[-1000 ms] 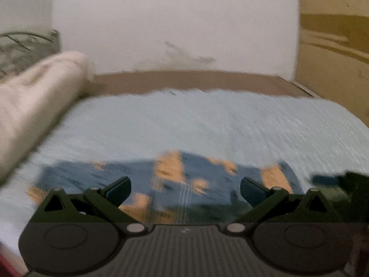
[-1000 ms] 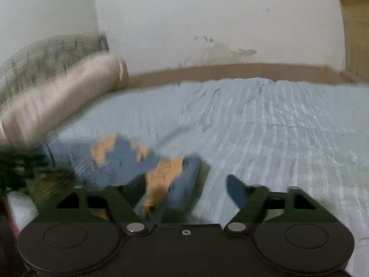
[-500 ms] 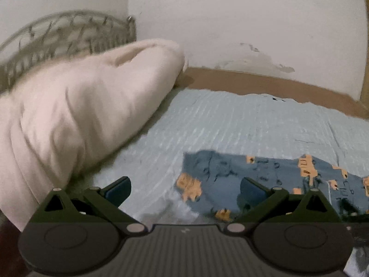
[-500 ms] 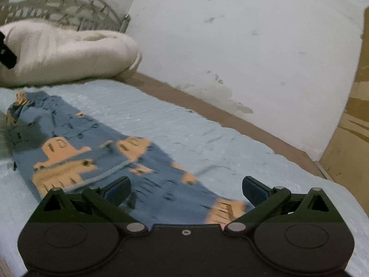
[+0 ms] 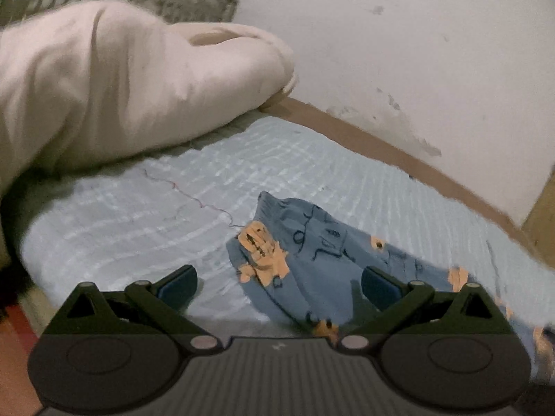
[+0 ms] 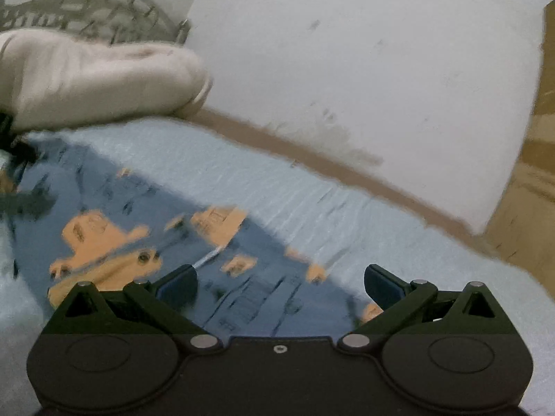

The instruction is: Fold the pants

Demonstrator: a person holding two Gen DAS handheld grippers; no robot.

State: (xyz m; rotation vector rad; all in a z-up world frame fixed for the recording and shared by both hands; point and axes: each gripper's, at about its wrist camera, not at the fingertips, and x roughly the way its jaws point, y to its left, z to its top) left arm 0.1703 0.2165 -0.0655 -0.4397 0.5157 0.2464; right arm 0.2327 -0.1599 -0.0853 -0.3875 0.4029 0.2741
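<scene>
Lying flat below both spread jaws (nothing pinched), the pants (image 6: 145,228) rest.

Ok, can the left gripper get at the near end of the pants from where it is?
Probably yes. The left gripper is open, and the blue pants lie flat on the bedsheet just ahead with nothing between. The pillow sits well off to the side.

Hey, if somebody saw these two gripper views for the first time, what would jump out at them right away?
The blue pants with orange patches, lying spread on the pale blue bedsheet just ahead of both grippers. Next, the big cream pillow at the head of the bed, against the metal headboard. Both the left gripper and the right gripper hang open over the pants, holding nothing.
</scene>
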